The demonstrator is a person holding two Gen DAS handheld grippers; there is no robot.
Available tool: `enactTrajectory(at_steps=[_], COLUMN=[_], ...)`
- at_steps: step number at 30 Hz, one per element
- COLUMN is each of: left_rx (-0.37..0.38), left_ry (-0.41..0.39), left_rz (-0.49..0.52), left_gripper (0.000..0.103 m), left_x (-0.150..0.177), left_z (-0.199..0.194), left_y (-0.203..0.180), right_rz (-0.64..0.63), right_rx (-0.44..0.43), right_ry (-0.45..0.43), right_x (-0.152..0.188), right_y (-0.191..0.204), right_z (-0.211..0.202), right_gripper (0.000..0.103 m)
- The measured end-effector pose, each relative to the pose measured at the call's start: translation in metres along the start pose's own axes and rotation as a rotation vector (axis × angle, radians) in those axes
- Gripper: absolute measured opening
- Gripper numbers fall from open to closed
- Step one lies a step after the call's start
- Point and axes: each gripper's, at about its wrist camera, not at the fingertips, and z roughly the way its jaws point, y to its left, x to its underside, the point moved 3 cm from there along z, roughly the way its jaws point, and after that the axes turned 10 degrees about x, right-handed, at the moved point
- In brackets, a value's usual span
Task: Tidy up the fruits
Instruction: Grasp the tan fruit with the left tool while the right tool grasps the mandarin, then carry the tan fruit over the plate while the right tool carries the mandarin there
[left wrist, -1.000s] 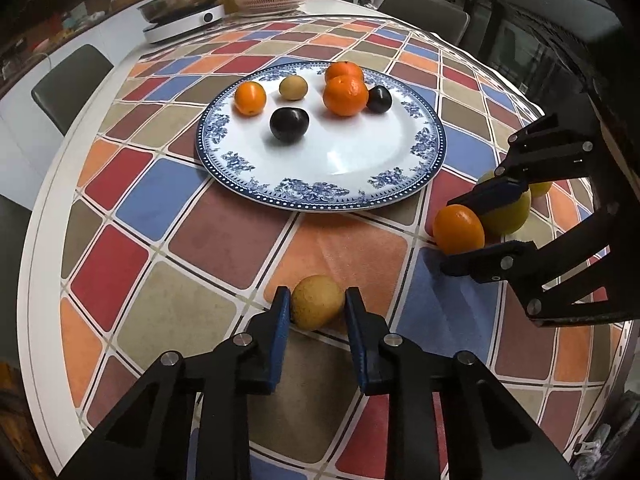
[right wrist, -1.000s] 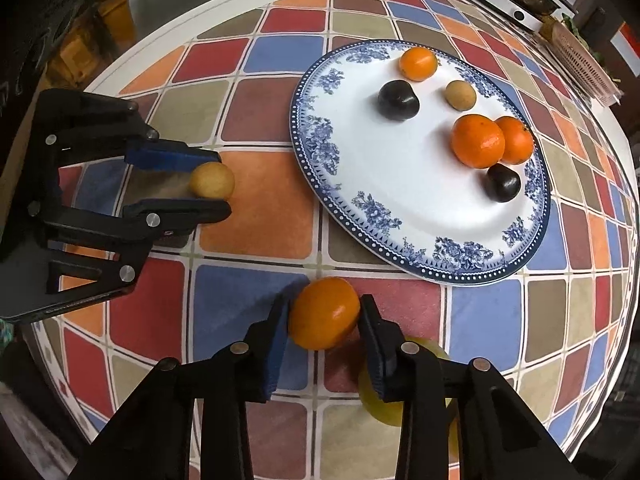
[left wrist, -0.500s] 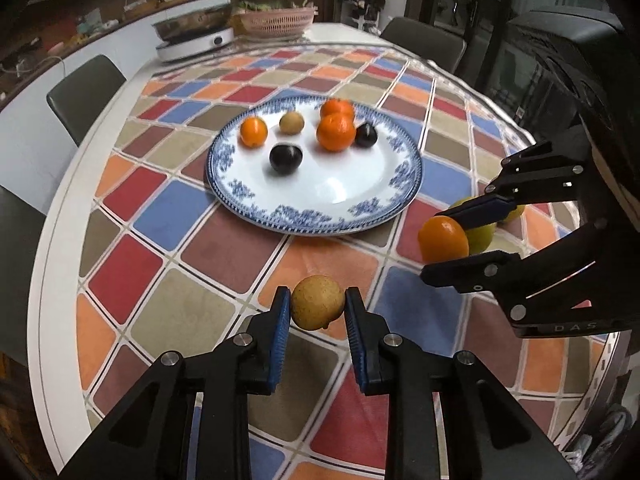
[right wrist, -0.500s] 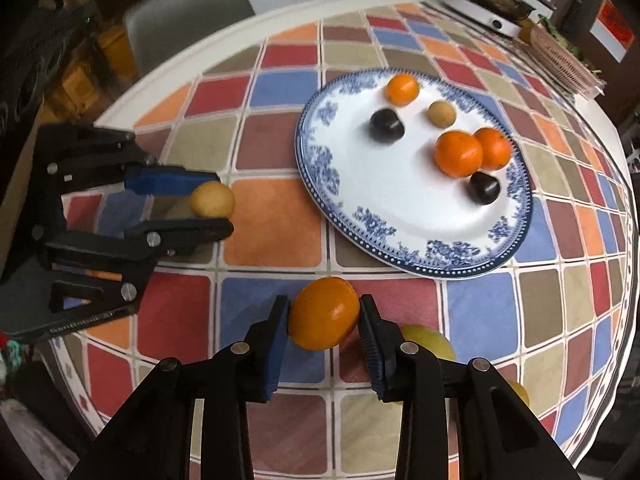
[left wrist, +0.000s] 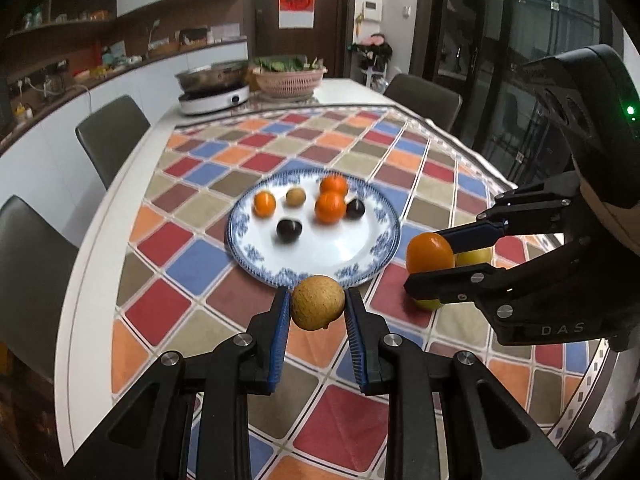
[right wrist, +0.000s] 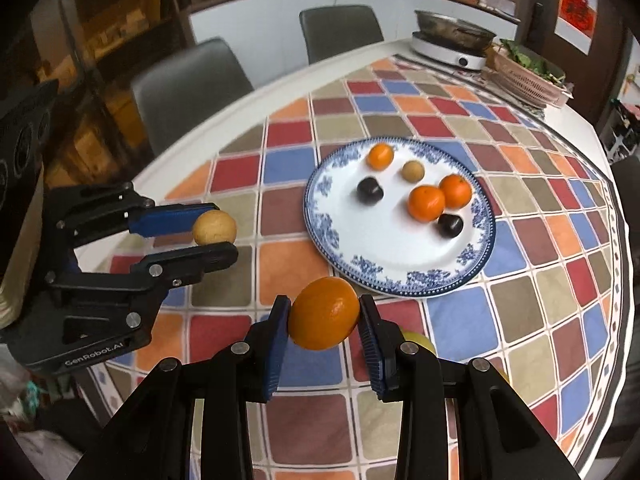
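Above the bench, our left tool (left wrist: pixel 318 304) pinching the longan (left wrist: pixel 318 302) and right tool (right wrist: pixel 324 314) the orange (right wrist: pixel 324 313), we should lower both gently onto bare plate (right wrist: pixel 400 256).

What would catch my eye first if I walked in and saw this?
Probably the two fruits held in mid-air: a tan round fruit pinched by the left gripper, an orange by the right gripper. Behind them, a blue-patterned plate with six small fruits sits on the checked tablecloth.

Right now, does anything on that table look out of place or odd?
Only the yellow-green fruit lying loose on the tablecloth, off the plate, where six fruits sit. Nothing looks spilled or damaged.
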Motion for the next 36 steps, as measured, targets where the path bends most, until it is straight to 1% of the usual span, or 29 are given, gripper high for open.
enactTrajectory(at_steps=[7,12,18,25,36], left_rx=[0.003,0.001,-0.007,-0.007,0.014], left_ry=[-0.056,-0.075,-0.084,-0.084,-0.048], left_rz=[0.011,0.006,0.002,0.001,-0.018], left_gripper=[0.028,0.028,0.028,0.028,0.028], left_x=[-0.018,-0.028,-0.043,-0.061,-0.079], left_z=[-0.012,-0.012,-0.005,0.009,0.049], left_y=[-0.009,-0.008,-0.001,0.012,0.036], right_rz=[0.062,0.093,0.124,0.165,0.223], right_rx=[-0.003,0.005,0.020,0.028,0.028], right_ry=[-0.083,-0.126,-0.137,-0.135,-0.094], right_x=[-0.009,-0.016,-0.026,-0.042,-0.055], right_y=[-0.009,-0.017,-0.029,-0.047,-0.071], right_z=[-0.026,-0.037,-0.033,-0.018,0.018], right_gripper=[0.035,0.035,0.035,0.035,0.035])
